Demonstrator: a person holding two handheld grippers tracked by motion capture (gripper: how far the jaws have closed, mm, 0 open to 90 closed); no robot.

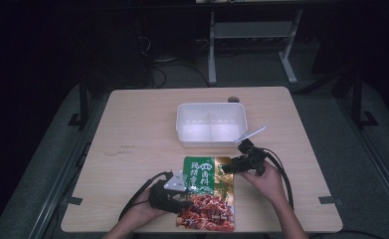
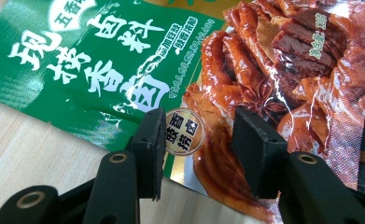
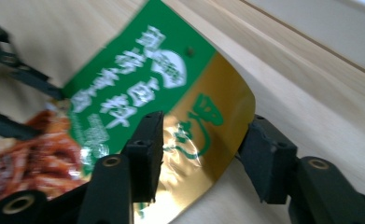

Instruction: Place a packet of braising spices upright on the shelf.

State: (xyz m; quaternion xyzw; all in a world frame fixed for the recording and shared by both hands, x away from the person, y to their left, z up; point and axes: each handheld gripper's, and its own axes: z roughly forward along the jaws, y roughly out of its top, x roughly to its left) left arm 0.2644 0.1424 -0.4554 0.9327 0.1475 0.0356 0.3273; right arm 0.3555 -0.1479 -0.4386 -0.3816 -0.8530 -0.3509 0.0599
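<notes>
A: Start big. Wooden table (image 1: 132,129), white plastic tub (image 1: 211,123) toward the far side, with what looks like a divider down its middle. Just in front of the tub, flat on the wood, a printed foil pouch (image 1: 209,196), green and gold at the far end, red braised-meat photo at the near end.

B: How would you expect that pouch to handle?

A: Light, I'd guess, and floppy. It's glossy film, creased along the green edge in the left gripper view, so likely slick under hard pads. Its far gold corner (image 3: 217,121) curls up off the table in the right gripper view, which suggests little stiffness. I'd take it by an edge or corner seam, not the flat middle.

B: And the grippers?

A: Left gripper (image 2: 199,135) sits at the pouch's near left edge, jaws apart, straddling the round gold badge on the print. Whether the pads touch the film, I can't tell; nothing is pinched. Right gripper (image 3: 201,140) is at the far right corner, jaws also spread wide, the lifted gold corner lying between them, not yet clamped.

B: So nothing held.

A: Both hands empty, as far as I can see. The pouch lies on the table between them.
</notes>
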